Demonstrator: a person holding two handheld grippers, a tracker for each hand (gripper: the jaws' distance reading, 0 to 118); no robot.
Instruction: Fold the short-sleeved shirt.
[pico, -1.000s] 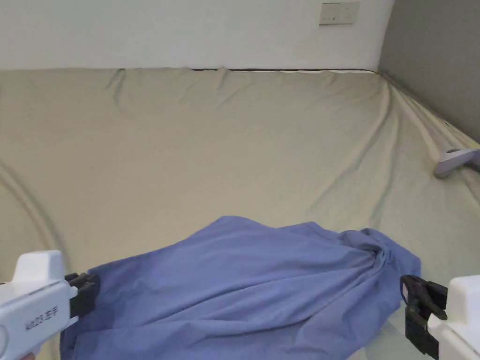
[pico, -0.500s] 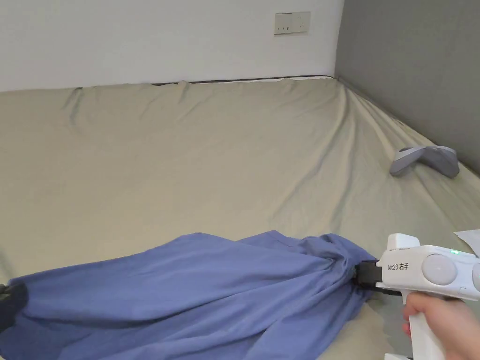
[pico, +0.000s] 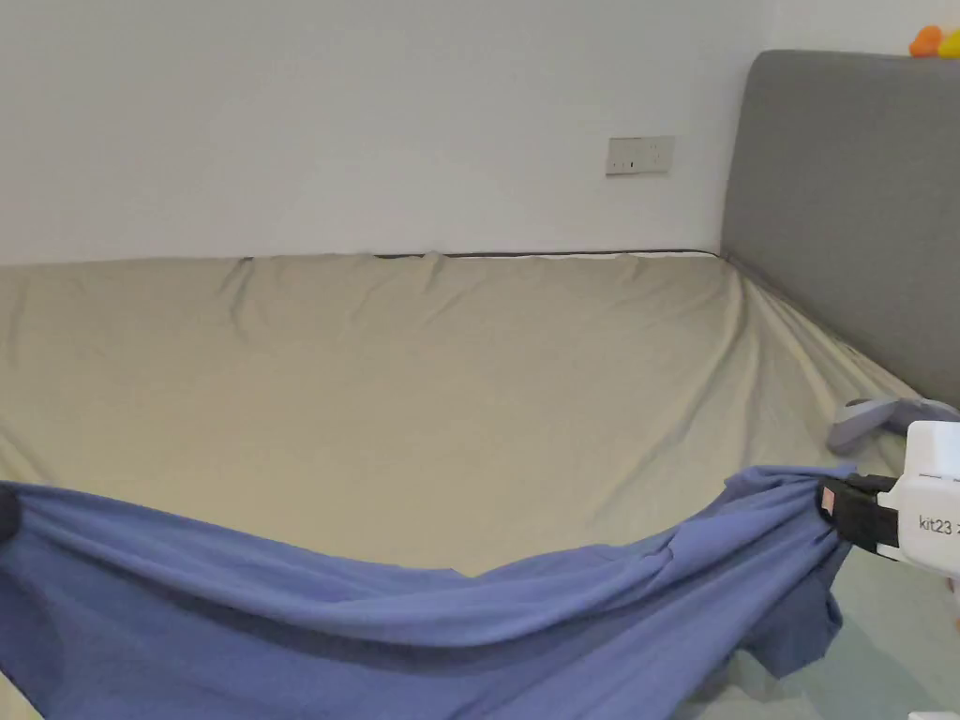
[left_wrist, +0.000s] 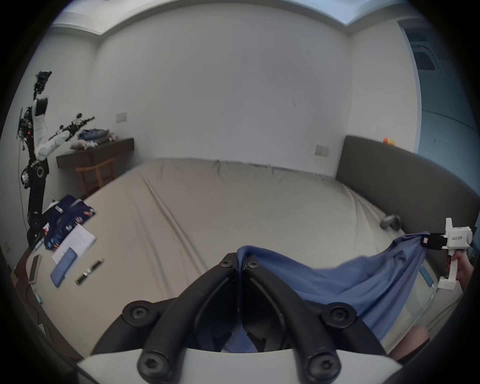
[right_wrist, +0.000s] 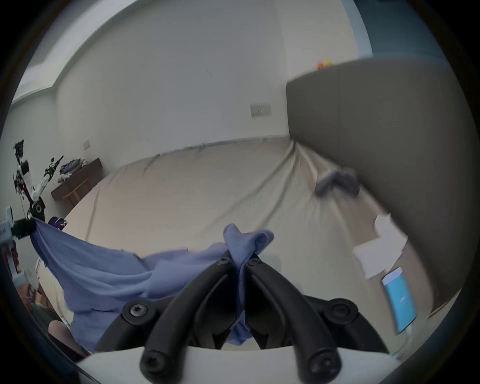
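Observation:
The blue short-sleeved shirt (pico: 422, 609) hangs stretched between my two grippers above the near side of the beige bed (pico: 469, 394). Its middle sags low. My right gripper (pico: 825, 502) is shut on one bunched end at the right (right_wrist: 240, 244). My left gripper (pico: 5, 511) sits at the picture's left edge in the head view. In the left gripper view its jaws (left_wrist: 239, 262) are shut on the other end of the shirt (left_wrist: 350, 283). A hand (left_wrist: 459, 265) holds the right gripper's handle.
A grey headboard (pico: 844, 206) runs along the right side of the bed, with a grey controller-like object (pico: 872, 417) lying beside it. Papers (right_wrist: 379, 246) and a blue device (right_wrist: 400, 298) lie near the right. A robot arm stand (left_wrist: 36, 156), a desk and clutter are at the left.
The grippers have risen and moved apart, lifting the shirt off the bed and stretching it out. The head camera has tilted up, so more wall and headboard appear.

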